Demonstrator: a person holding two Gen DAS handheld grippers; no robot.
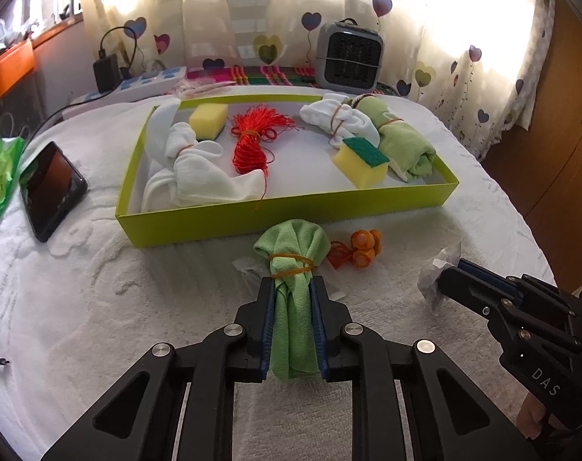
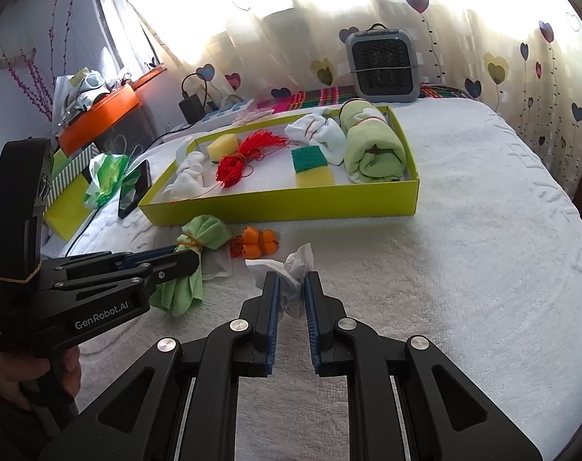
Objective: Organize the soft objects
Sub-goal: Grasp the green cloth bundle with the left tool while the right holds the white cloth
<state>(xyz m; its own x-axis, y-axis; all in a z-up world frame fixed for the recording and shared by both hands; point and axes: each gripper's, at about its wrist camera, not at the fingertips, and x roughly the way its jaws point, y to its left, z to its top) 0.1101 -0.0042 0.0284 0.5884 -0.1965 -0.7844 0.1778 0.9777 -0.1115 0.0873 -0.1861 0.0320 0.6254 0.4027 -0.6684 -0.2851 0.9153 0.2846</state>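
The left tongs (image 1: 291, 326) are clamped on the loose tail of a green cloth bundle (image 1: 291, 253) tied with a rubber band, which lies on the white bedspread (image 1: 98, 307) just in front of the yellow-green tray (image 1: 283, 213), at about twelve o'clock from that gripper. The right tongs (image 2: 291, 299) are pressed together on a crumpled clear plastic wrapper (image 2: 294, 269), off at three o'clock in the left wrist view. Because the grip sits on the free tail and not on the banded neck, I judge the cloth could slide through the pads or unroll when lifted, and the head could then sag and catch the tray's near wall instead of clearing it. A small orange toy (image 1: 363, 249) with a red cord lies just beside the bundle at about one o'clock and could be dragged along if the cloth sweeps sideways. The tray already holds white sock bundles, two sponges, a red tassel skein (image 1: 250, 150) and a rolled green towel (image 1: 406, 146), so free room seems limited to the middle, and a careless drop might land on the thread. Readable writing: "DAS" on the right gripper's body, "GenRobot.AI" on the left gripper's handle; nothing else is legible.
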